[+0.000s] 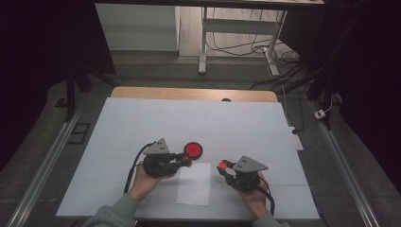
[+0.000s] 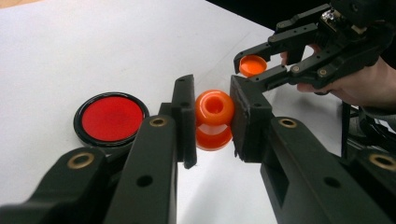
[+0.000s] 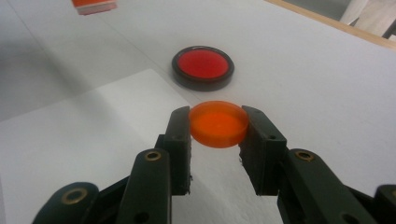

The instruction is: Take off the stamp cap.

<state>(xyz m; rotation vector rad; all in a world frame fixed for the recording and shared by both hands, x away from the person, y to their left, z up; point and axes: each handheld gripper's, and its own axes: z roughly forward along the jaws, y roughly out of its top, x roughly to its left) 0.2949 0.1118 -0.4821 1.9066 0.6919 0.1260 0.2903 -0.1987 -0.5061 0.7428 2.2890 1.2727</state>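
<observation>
Two grips look thin: left gripper (image 2: 212,119) pinches an orange bottle (image 2: 214,119), right gripper (image 3: 218,126) clamps its cap (image 3: 218,123); misaligned capping could pop either loose.

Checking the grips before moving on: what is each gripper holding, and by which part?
Left gripper clamps a glossy orange spool-shaped piece by its sides. Right gripper pinches a flat orange round cap across its rim.

Both grippers' fingers (image 2: 184,116) clamped
</observation>
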